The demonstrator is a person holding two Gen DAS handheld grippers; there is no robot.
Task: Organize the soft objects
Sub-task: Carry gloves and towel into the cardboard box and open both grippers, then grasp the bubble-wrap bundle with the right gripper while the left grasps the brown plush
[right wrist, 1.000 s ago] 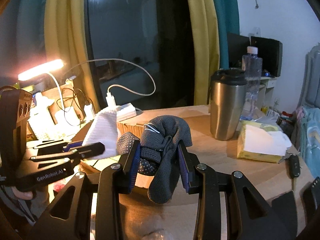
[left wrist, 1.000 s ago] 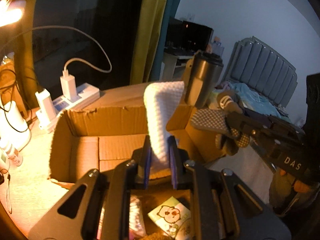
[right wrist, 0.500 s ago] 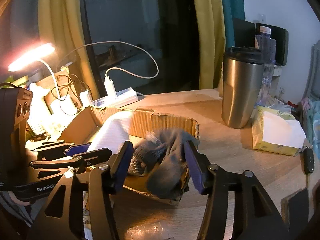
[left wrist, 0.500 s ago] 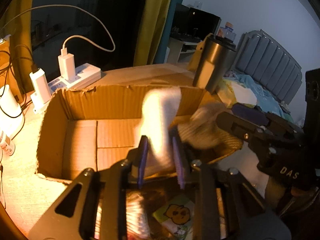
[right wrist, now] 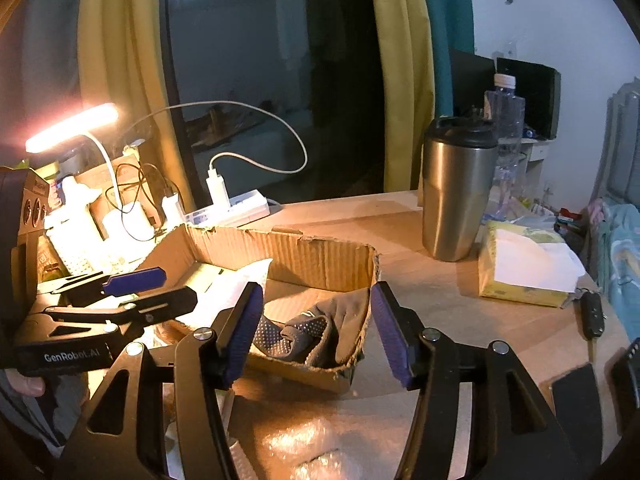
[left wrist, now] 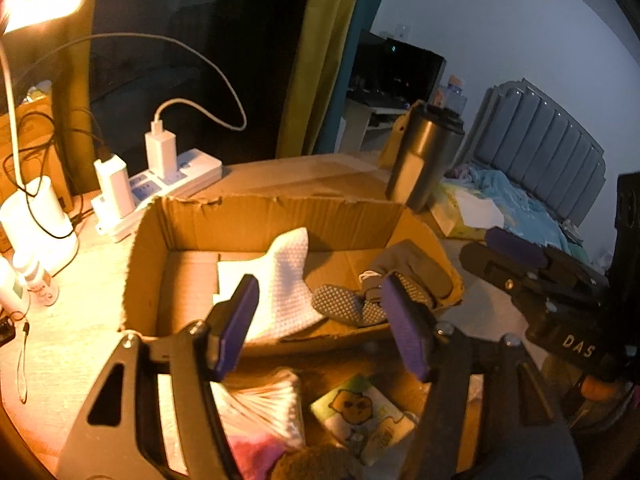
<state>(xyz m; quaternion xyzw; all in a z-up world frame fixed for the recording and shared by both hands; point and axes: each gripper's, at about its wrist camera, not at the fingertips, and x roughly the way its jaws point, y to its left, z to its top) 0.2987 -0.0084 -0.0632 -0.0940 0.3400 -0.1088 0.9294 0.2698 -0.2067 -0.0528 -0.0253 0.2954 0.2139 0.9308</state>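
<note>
An open cardboard box (left wrist: 280,216) lies on the wooden table; it also shows in the right wrist view (right wrist: 320,256). A white textured cloth (left wrist: 280,280) lies inside it at the middle. A grey dotted sock bundle (left wrist: 376,292) lies in the box's right end, also in the right wrist view (right wrist: 308,336). My left gripper (left wrist: 324,328) is open and empty, just above the box's near wall. My right gripper (right wrist: 316,332) is open and empty above the socks; it appears at the right of the left wrist view (left wrist: 532,276).
A steel tumbler (right wrist: 456,196) and a yellow tissue pack (right wrist: 528,268) stand right of the box. A power strip with chargers (left wrist: 160,184) and a lit desk lamp (right wrist: 72,128) are at the left. Small packets (left wrist: 360,416) lie in front of the box. A car key (right wrist: 592,316) lies at the right.
Both grippers lowered over the box and opened. The white cloth and the grey socks dropped out of the jaws into the box.
</note>
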